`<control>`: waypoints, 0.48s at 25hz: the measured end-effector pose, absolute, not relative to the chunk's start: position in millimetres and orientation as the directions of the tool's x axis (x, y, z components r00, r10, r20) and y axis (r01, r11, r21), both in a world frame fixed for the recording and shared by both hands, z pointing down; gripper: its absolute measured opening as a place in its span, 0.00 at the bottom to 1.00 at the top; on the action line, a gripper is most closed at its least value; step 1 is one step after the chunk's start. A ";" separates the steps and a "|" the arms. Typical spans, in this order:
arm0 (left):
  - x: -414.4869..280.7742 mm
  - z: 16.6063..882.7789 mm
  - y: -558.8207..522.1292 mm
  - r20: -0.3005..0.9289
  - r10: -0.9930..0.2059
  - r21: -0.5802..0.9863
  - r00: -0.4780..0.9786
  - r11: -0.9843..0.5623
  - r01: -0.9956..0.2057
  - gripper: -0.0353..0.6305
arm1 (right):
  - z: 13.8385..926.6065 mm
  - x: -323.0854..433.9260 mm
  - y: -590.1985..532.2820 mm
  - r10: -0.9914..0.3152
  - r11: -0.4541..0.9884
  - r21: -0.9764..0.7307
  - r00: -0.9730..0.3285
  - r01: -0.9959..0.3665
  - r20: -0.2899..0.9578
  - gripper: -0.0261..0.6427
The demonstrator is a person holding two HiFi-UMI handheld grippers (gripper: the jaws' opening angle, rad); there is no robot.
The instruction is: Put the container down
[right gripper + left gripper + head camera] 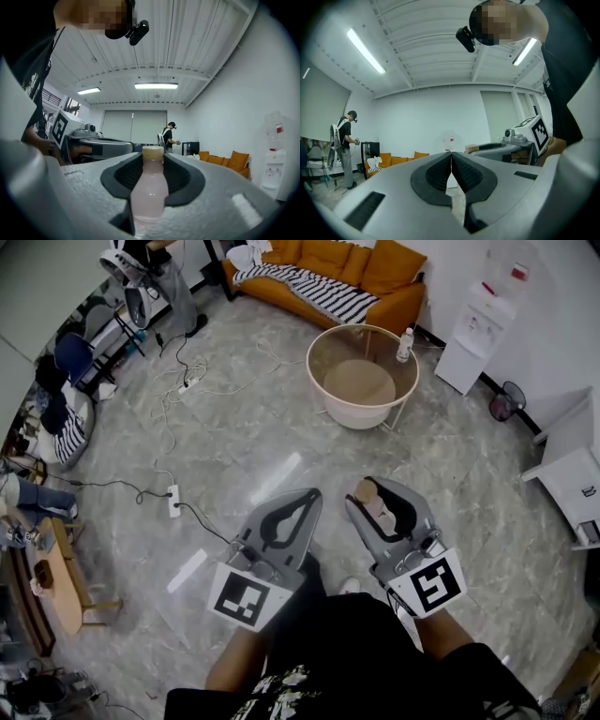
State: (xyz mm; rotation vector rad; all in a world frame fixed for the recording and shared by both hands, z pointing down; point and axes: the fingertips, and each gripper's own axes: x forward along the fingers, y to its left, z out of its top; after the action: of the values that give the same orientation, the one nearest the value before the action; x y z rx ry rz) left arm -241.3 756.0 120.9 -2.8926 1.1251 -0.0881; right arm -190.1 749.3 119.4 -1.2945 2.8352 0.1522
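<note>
Left gripper (302,505) has nothing in it, jaws pressed together, just held out over the floor (262,437). Right beside it, the right gripper (373,499) has its jaws pinching a bottle (150,187) of pale pink stuff with a tan cap, cap end pointing away from the person. Bottle's up in the air, off the floor.

Head view. Marble floor (244,437). Orange sofa (375,268) at 12 o'clock, draped with a striped blanket (319,289). Round glass tabletop (309,362) at 1 o'clock, with a small bottle (405,343) upright at its far rim. White water dispenser (473,334) at 2 o'clock. Power strip (173,501) with trailing cables at 9 o'clock.
</note>
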 end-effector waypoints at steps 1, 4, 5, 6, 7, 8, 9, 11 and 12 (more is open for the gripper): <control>-241.3 121.3 747.1 0.042 -0.675 -0.053 0.737 -0.738 -0.673 0.07 | 119.9 -191.7 740.8 -0.751 0.654 0.079 -0.658 -0.752 -0.054 0.23; -248.0 122.9 723.0 0.038 -0.676 -0.044 0.736 -0.737 -0.674 0.07 | 122.9 -202.7 718.0 -0.745 0.664 0.064 -0.667 -0.745 -0.029 0.23; -252.2 122.8 715.8 0.036 -0.676 -0.042 0.736 -0.737 -0.674 0.07 | 123.1 -207.1 710.8 -0.745 0.665 0.063 -0.667 -0.744 -0.025 0.23; -256.1 122.3 708.0 0.037 -0.675 -0.042 0.737 -0.738 -0.674 0.07 | 122.6 -210.9 703.0 -0.745 0.664 0.062 -0.666 -0.745 -0.023 0.23; -259.3 121.4 699.5 0.041 -0.674 -0.043 0.737 -0.739 -0.673 0.07 | 121.7 -213.9 694.3 -0.747 0.662 0.063 -0.664 -0.747 -0.022 0.23; -261.9 120.0 690.5 0.044 -0.673 -0.045 0.739 -0.740 -0.671 0.07 | 120.4 -216.3 685.1 -0.749 0.660 0.063 -0.662 -0.749 -0.022 0.23; -264.3 118.0 681.6 0.044 -0.671 -0.049 0.740 -0.741 -0.669 0.07 | 119.0 -218.9 675.9 -0.751 0.658 0.062 -0.660 -0.751 -0.022 0.23; -270.8 114.5 666.1 0.046 -0.667 -0.056 0.744 -0.745 -0.665 0.07 | 116.5 -226.4 660.3 -0.754 0.654 0.057 -0.656 -0.754 -0.022 0.23; -275.5 113.5 659.7 0.048 -0.664 -0.057 0.746 -0.747 -0.662 0.07 | 115.5 -231.5 653.9 -0.755 0.653 0.055 -0.655 -0.755 -0.022 0.23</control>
State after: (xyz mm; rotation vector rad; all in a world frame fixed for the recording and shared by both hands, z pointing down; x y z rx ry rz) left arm -275.5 659.7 113.5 -2.9013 1.1027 -0.1015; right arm -231.5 653.9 115.5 -1.3063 2.8590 0.0929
